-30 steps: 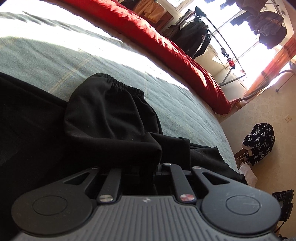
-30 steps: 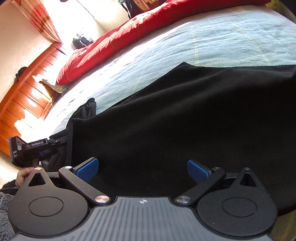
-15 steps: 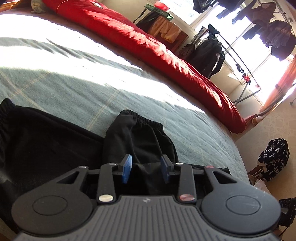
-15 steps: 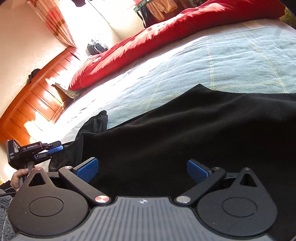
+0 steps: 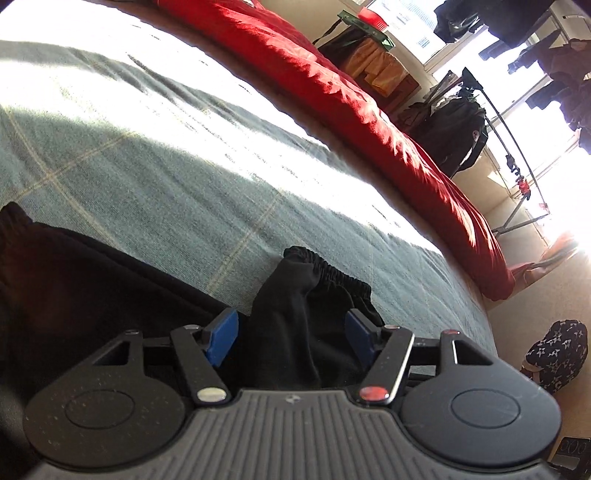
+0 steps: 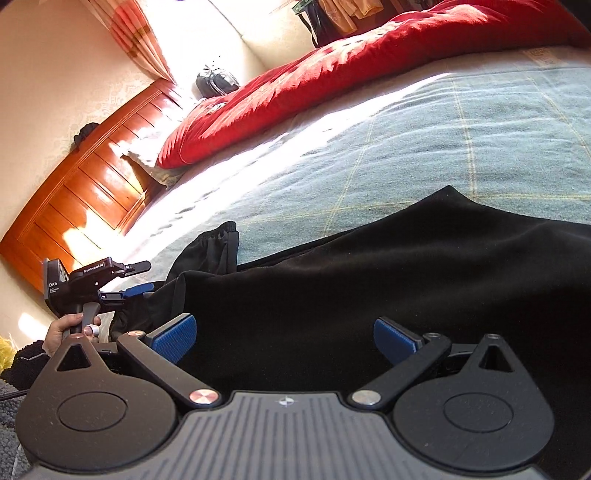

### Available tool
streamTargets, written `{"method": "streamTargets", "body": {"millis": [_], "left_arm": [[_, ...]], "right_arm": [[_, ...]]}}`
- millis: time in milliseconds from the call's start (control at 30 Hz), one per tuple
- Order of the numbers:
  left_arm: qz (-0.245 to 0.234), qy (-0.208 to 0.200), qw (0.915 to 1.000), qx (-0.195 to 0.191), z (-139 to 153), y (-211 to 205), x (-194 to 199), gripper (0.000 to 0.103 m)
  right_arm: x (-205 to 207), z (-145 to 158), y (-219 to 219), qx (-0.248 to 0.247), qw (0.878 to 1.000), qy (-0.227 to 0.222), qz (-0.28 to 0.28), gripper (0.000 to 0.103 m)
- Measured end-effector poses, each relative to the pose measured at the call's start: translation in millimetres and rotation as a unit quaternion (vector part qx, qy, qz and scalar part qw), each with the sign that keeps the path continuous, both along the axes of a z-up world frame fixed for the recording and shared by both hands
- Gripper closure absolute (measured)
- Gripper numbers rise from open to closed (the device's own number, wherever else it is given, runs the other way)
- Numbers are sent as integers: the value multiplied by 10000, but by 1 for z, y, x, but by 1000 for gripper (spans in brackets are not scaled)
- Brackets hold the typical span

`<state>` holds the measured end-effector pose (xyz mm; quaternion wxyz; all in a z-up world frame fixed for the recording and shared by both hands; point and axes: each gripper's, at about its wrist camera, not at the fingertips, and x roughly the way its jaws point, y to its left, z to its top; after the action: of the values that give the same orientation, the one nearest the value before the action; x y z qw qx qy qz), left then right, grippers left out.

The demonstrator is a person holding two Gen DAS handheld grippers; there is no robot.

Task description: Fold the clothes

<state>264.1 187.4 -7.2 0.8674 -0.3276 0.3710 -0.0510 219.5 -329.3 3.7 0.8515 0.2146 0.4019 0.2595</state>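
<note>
— Bed surface?

— A grey-green checked blanket [image 5: 177, 184] covers the bed, with a strong patch of sunlight across it. A red duvet [image 5: 369, 110] is bunched along the far edge.

— Furniture?

— A wooden headboard [image 6: 85, 192], orange-brown, stands against a pale wall [image 6: 55, 74]. A clothes rack [image 5: 509, 147] stands near the window [image 5: 546, 107], dark garments hanging on it.

— Floor and light?

— Beige floor [image 5: 524, 306], with a dark star-patterned bag [image 5: 557, 354] on it. Daylight through the window is blown out. An orange curtain [image 6: 129, 33] hangs beside the headboard.

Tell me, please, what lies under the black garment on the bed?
Under the black garment only the green checked blanket shows, around its edges. Anything directly beneath the cloth is covered.
</note>
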Motion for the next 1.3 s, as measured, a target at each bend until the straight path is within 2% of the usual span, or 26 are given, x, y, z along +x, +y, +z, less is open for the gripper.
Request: {"method": "streamTargets", "body": {"millis": [67,167,233,367,433,500,767,1067,1200,1300], "left_arm": [[-333,-138,9993,-69,7,-6,9,34],[-967,-101,9953,-5,10,-25,24,31],[-1287,18,9914,240,9,-35,31,30],[-1471,134,9864,719,5,-31,25,30],[-1455,122,9869,688,4,-17,17,30],[-1400,77,9881,630,5,-2,7,27],[-815,-214,9950,538,14,61,-36,23],[-393,-200,9988,217,-2,99,-47,21],[-302,-279,9991,113,-2,108,-47,21],[-222,-311,9992,85,-1,114,-51,21]], "right_arm": [[0,2,9,13,10000,-46,-27,0],[2,4,28,280,9996,-34,13,0],[9,4,44,587,9982,61,114,0],[24,0,81,1199,9916,294,376,0],[35,-5,108,1430,9868,466,592,0],[48,-10,136,1457,9845,599,773,0],[85,-25,166,1338,9844,979,586,0],[128,-43,199,1201,9821,1404,372,0],[129,-35,216,1878,9696,1413,685,0],[129,-32,240,2109,9602,1507,1043,0]]}}
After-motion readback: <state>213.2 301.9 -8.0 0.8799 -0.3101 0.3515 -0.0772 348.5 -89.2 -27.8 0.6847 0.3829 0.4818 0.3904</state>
